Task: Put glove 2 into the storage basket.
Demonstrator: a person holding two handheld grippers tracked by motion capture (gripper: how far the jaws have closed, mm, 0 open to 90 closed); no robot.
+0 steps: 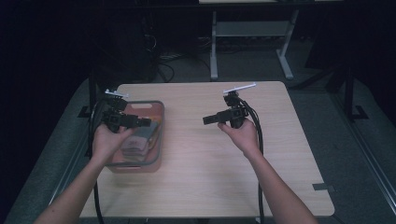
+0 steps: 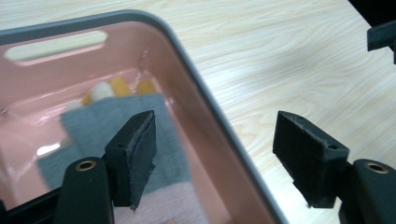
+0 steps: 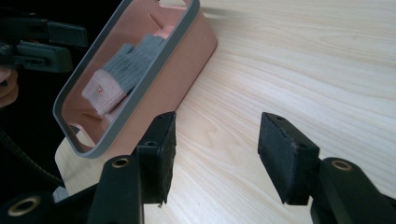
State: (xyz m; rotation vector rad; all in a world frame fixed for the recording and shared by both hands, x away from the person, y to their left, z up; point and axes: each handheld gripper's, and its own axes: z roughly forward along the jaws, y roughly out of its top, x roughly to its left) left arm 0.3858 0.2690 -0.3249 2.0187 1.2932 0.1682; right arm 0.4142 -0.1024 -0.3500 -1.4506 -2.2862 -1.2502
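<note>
Left hand-held gripper [image 1: 147, 122] hangs over the right rim of the pink basket [image 1: 156, 161] with its jaws apart and empty, and the right hand-held gripper [image 1: 205, 120] hovers over bare bench [image 1: 210, 177], also spread and holding nothing. Judging by this, the packing looks done or paused, since nothing lies loose on the bench. Folded grey-and-pink socks [image 3: 119, 77] lie flat inside the basket at the bench's left side, one pair showing yellow and white toes [image 2: 114, 88].

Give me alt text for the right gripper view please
The right tool hovers open and empty over a light wooden table. Beyond it to the left stands a pink basket with a grey rim, holding a grey and pink glove.
</note>
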